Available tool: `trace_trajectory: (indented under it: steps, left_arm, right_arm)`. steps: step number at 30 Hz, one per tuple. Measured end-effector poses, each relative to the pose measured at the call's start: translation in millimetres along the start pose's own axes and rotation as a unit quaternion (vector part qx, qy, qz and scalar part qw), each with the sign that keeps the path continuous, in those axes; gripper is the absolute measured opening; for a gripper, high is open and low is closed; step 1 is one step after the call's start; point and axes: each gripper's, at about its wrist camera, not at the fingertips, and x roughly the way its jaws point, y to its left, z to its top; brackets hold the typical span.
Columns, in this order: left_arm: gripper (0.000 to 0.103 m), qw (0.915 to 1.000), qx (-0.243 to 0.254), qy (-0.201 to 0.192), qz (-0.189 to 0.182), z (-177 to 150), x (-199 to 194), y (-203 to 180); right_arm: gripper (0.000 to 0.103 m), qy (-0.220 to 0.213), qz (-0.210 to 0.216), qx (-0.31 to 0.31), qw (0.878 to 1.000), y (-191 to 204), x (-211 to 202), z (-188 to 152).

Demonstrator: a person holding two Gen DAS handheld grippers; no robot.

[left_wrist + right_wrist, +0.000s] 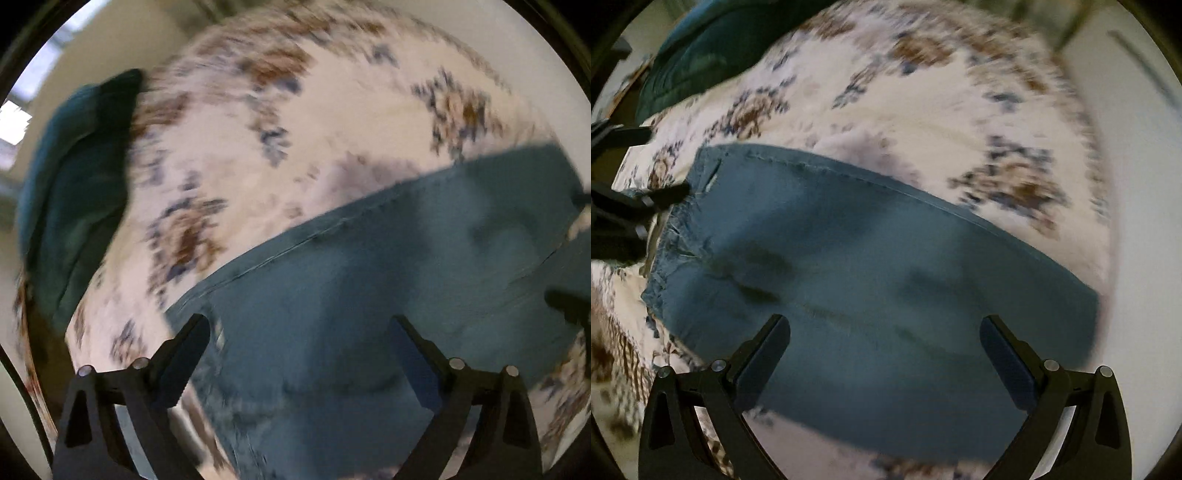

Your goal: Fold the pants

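Blue-grey pants [871, 266] lie flat on a floral bedspread [923, 110], waistband at the left in the right wrist view. They also show in the left wrist view [369, 295]. My left gripper [301, 332] is open and empty above the pants near their edge. My right gripper [884, 332] is open and empty above the legs. The left gripper's fingertips [670, 194] show at the waistband in the right wrist view. The right gripper's tip [565, 306] shows at the right edge of the left wrist view. Both views are motion-blurred.
A dark teal pillow [74, 192] lies at the head of the bed; it also shows in the right wrist view [713, 51]. The bed's edge and pale floor [1137, 221] are on the right.
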Motion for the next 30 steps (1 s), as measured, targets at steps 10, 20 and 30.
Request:
trace_trajectory:
  steps: [10, 20, 30]
  left_arm:
    - [0.097, 0.9964, 0.07, 0.047, -0.001, 76, 129, -4]
    - [0.097, 0.9907, 0.121, 0.061, -0.015, 92, 160, 5]
    - [0.045, 0.98, 0.167, 0.041, -0.1, 97, 154, 0]
  right_arm:
    - [0.102, 0.11, 0.024, -0.102, 0.988, -32, 188, 128]
    - [0.009, 0.136, 0.072, -0.218, 0.964, -27, 250, 151]
    - [0.005, 0.031, 0.123, -0.206, 0.97, -35, 185, 113]
